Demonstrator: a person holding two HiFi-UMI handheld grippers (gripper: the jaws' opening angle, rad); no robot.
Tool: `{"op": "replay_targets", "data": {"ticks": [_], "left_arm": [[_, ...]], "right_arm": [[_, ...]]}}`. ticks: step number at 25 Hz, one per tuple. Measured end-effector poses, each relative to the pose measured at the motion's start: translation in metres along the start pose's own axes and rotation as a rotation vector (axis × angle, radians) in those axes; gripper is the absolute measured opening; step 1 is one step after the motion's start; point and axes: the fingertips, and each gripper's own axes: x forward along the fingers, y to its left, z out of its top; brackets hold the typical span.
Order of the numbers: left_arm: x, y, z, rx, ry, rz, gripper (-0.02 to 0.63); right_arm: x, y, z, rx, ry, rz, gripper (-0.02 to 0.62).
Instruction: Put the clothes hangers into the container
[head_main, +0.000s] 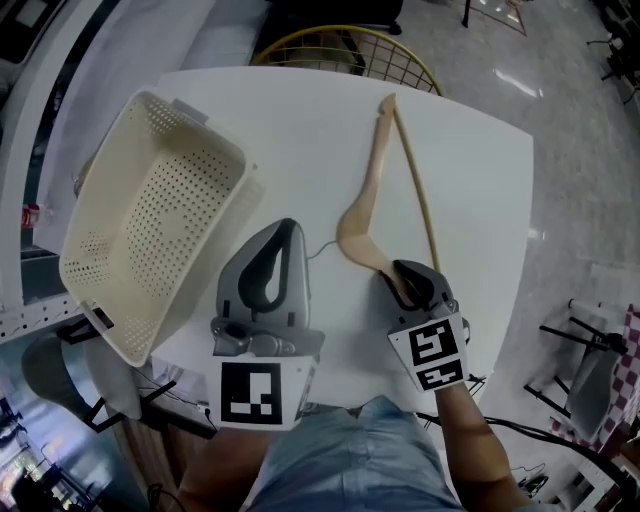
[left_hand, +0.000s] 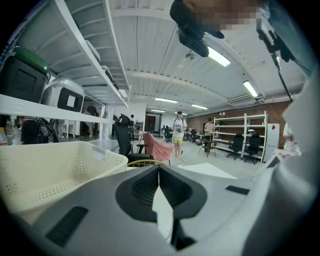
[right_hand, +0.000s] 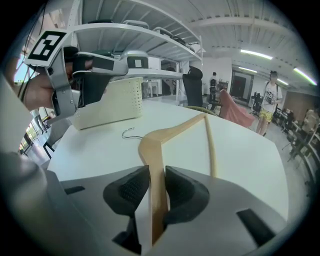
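**A:** Where was the thing, and what did you have on it?

**B:** The pale wooden clothes hanger (head_main: 362, 215) lay flat on the white table (head_main: 480, 180), to the right of the cream perforated plastic basket (head_main: 150, 210) and well apart from it. My right gripper (right_hand: 157, 172) had its jaws clamped on the hanger's near arm, w/ the wood upright between the ribbed pads. My left gripper (left_hand: 159, 170) was empty, tips together, and hovered between the basket and the hanger.

**A:** A good hold?

**B:** Off-centre. I had it prob. close to the arm's end, tho the gripper hid the tip in the head view. So most of the weight, incl. the thin metal hook (right_hand: 129, 133), sat far ahead of the pads, and I judged it would droop or swivel on lifting.

**A:** So how to do it well?

**B:** Squeeze firm before raising, then lift slow and level. Carry it left over the basket rim, and mind the hook doesn't snag the holes. Let go low inside, not from high up.
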Motion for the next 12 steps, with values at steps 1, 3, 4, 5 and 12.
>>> {"op": "replay_targets", "data": {"ticks": [1, 3, 4, 5, 12], "left_arm": [[-0.002, 0.001, 0.001, 0.003, -0.002, 0.005, 0.012], [-0.007, 0.001, 0.003, 0.007, -0.005, 0.014, 0.012], [-0.01, 0.002, 0.004, 0.012, -0.006, 0.019, 0.012], [-0.012, 0.002, 0.005, 0.017, -0.012, 0.024, 0.012], [-0.033, -0.01, 0.026, 0.053, -0.09, 0.043, 0.012]], "right_arm": [[-0.001, 0.0, 0.001, -0.003, -0.003, -0.007, 0.104], [-0.005, -0.001, 0.003, 0.014, -0.015, -0.013, 0.098], [-0.007, -0.001, 0.006, 0.027, -0.026, -0.014, 0.097], [-0.009, -0.002, 0.01, 0.033, -0.039, -0.014, 0.095], [-0.04, -0.01, 0.049, 0.0, -0.15, -0.037, 0.095]]}}
